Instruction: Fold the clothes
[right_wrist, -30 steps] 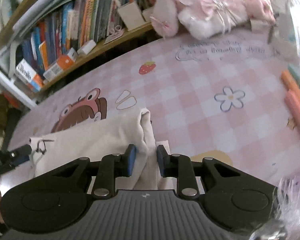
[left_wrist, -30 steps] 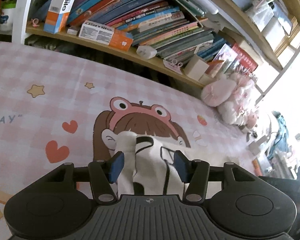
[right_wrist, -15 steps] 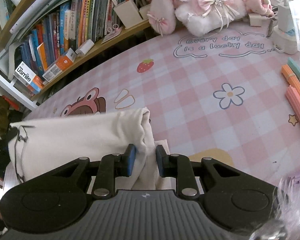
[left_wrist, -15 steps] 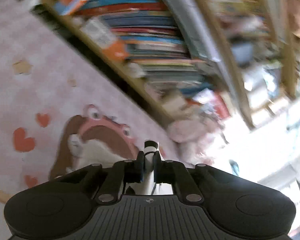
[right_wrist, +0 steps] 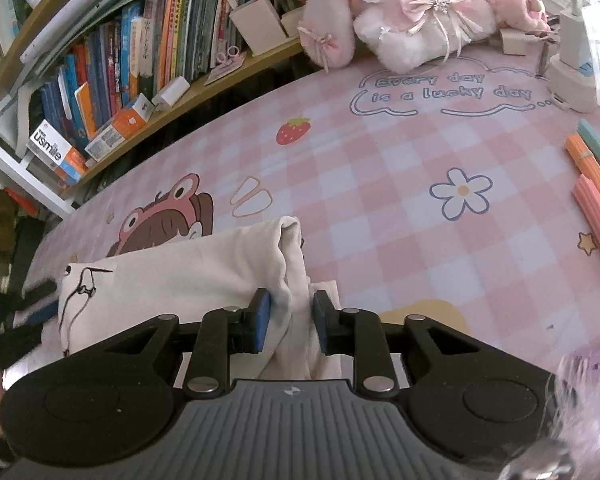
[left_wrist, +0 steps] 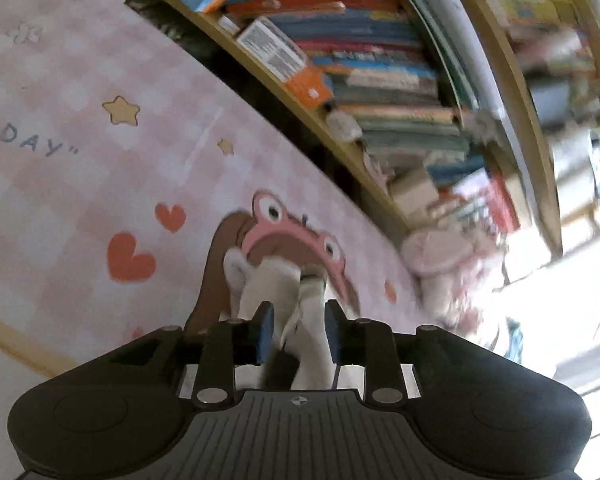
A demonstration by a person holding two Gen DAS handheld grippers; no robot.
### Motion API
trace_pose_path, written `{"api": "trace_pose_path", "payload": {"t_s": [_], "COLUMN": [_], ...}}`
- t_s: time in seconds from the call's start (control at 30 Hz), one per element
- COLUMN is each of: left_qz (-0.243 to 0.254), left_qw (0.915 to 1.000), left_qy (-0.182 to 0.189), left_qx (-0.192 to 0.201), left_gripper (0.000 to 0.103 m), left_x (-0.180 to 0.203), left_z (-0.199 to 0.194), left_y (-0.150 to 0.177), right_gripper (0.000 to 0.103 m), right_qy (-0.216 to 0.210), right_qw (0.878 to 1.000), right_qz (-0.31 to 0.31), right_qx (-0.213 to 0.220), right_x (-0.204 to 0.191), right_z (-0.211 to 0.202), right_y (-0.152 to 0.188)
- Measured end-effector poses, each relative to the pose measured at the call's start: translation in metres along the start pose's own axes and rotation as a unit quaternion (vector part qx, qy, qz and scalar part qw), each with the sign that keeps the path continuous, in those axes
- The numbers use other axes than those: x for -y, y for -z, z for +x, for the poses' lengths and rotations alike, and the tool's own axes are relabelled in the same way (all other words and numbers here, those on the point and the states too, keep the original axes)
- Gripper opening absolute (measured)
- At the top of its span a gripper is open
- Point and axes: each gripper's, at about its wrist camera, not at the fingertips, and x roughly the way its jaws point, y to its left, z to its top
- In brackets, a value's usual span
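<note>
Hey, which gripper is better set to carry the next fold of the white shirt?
Right, probably. The right gripper pinches a bunched edge of the shirt. The left gripper's jaws are opening, with cloth loose between them.

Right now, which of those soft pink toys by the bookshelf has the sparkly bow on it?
The big white plush in the middle: a pale pink ribbon bow with a glittering centre sits on it. The long pink one to its left has small plain bows; the pink pig has none visible.

The blurred bookshelf [left_wrist: 440, 80] titles are perhaps unreadable from the left wrist.
</note>
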Motion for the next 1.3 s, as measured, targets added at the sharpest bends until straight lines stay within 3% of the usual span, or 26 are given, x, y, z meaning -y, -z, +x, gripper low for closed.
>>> {"api": "trace_pose_path", "payload": {"t_s": [0.1,0.27,0.37,0.43,0.5,0.67,0.8,1.0,1.13,1.2,1.27,1.3], "left_qz": [0.017,0.001,-0.036,-0.053,-0.060,-0.044,-0.025,-0.024,-0.002,0.010,0.026,0.033], "left_qw": [0.9997,0.9998,0.9992,0.9980,0.9970,0.9989,0.9990,0.9985,0.9976,0.9967,0.9960,0.9954], "left_qy": [-0.016,-0.010,0.015,0.035,0.047,-0.019,-0.037,-0.049,-0.069,-0.080,-0.085,-0.089], "left_qx": [-0.010,-0.014,-0.003,0.005,0.016,0.003,-0.005,-0.002,0.000,-0.005,-0.011,-0.014], "left_gripper": [0.027,0.027,0.022,0.004,0.004,0.004,0.006,0.013,0.032,0.035,0.045,0.059], "left_x": [0.001,-0.007,-0.014,-0.016,-0.017,-0.018,-0.015,-0.013,-0.005,-0.002,0.003,0.005], "left_z": [-0.004,-0.008,-0.011,-0.016,-0.022,-0.012,-0.006,-0.014,-0.022,-0.024,-0.026,-0.026], "left_y": [0.014,0.035,0.037,0.037,0.039,0.040,0.038,0.036,0.039,0.041,0.044,0.046], "right_gripper": [0.024,0.024,0.022,0.018,0.017,0.018,0.018,0.020,0.028,0.034,0.040,0.042], "right_qy": [-0.019,-0.043,-0.041,-0.035,-0.034,-0.034,-0.033,-0.039,-0.047,-0.049,-0.050,-0.050], "right_qw": [1.000,0.998,0.998,0.998,0.998,0.998,0.998,0.998,0.998,0.997,0.997,0.997], "right_qz": [0.018,0.036,0.038,0.043,0.049,0.049,0.042,0.046,0.045,0.051,0.056,0.058], "right_qx": [0.009,0.004,-0.006,-0.009,-0.013,-0.020,-0.022,-0.023,-0.017,-0.017,-0.016,-0.016], "right_x": [0.002,0.005,0.005,0.007,0.011,0.013,0.012,0.014,0.014,0.017,0.020,0.021], "right_z": [-0.013,-0.033,-0.029,-0.024,-0.021,-0.017,-0.017,-0.020,-0.029,-0.034,-0.039,-0.041], "right_y": [0.006,0.022,0.028,0.030,0.032,0.034,0.033,0.033,0.032,0.033,0.034,0.034]}}
